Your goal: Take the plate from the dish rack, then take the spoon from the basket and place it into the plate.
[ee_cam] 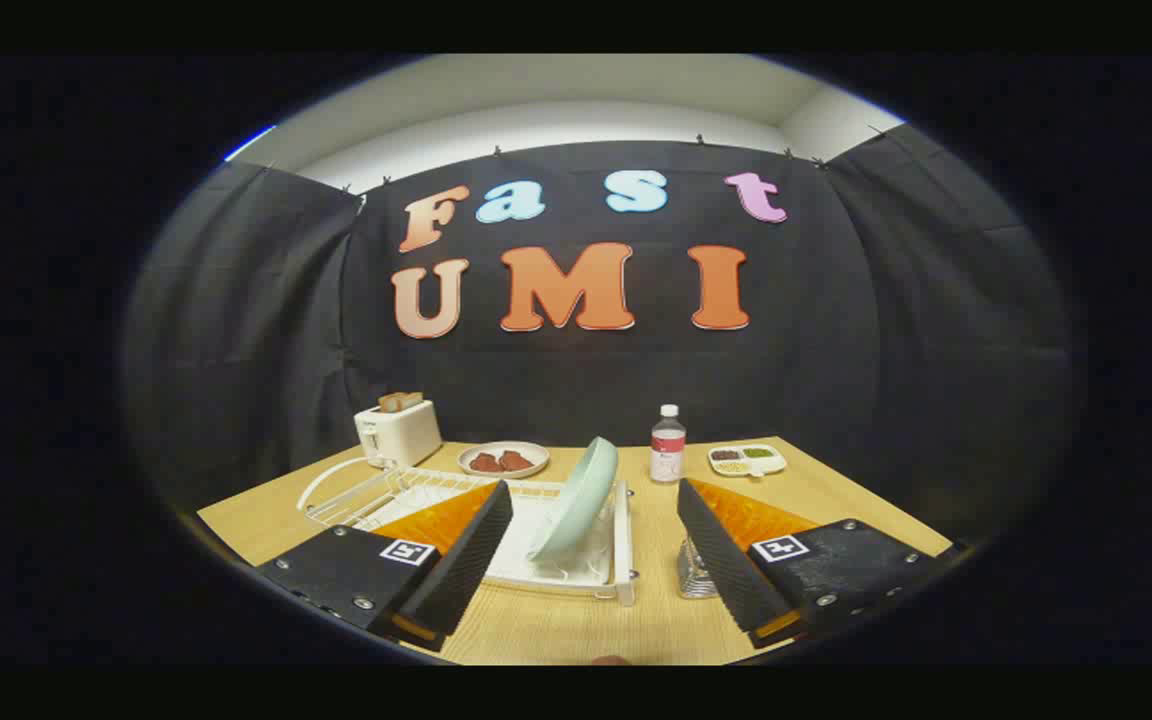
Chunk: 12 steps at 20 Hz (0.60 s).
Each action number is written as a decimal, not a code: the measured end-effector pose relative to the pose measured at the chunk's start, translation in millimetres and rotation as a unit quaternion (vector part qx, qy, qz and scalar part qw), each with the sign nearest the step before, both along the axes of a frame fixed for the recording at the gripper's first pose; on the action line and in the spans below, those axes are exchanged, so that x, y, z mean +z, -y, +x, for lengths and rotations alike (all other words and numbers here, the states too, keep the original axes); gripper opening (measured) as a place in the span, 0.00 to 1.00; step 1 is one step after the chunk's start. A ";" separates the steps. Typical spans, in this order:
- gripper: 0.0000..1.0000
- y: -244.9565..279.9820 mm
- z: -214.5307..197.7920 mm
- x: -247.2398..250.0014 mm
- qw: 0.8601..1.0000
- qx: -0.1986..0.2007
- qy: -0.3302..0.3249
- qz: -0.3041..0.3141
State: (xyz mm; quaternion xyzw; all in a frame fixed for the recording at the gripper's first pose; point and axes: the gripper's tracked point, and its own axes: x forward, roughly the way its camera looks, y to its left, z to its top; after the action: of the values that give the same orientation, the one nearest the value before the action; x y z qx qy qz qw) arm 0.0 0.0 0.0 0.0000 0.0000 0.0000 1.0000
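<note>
The gripper has its two fingers spread wide, holding nothing. Between and just ahead of them a pale green plate stands tilted on edge in the white dish rack on the wooden table. A shiny mesh basket, probably the spoon's, sits partly hidden behind the right finger. Beyond stand a toaster, a small dish of food, a bottle and a divided tray.

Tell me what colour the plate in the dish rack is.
Pale mint green; the plate shows in the gripper view, between the open fingers.
</note>
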 end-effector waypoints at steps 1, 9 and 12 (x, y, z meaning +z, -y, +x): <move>0.99 3.1 -1.7 1.9 1.000 -0.002 0.003 0.005; 0.99 23.1 -9.7 2.9 1.000 -0.021 0.003 -0.002; 0.99 25.8 -9.2 2.6 1.000 -0.025 0.005 0.001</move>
State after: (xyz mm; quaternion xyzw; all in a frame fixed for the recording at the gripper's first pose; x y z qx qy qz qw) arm -9.2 -25.8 2.6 0.0006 -0.0046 -0.0249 0.9997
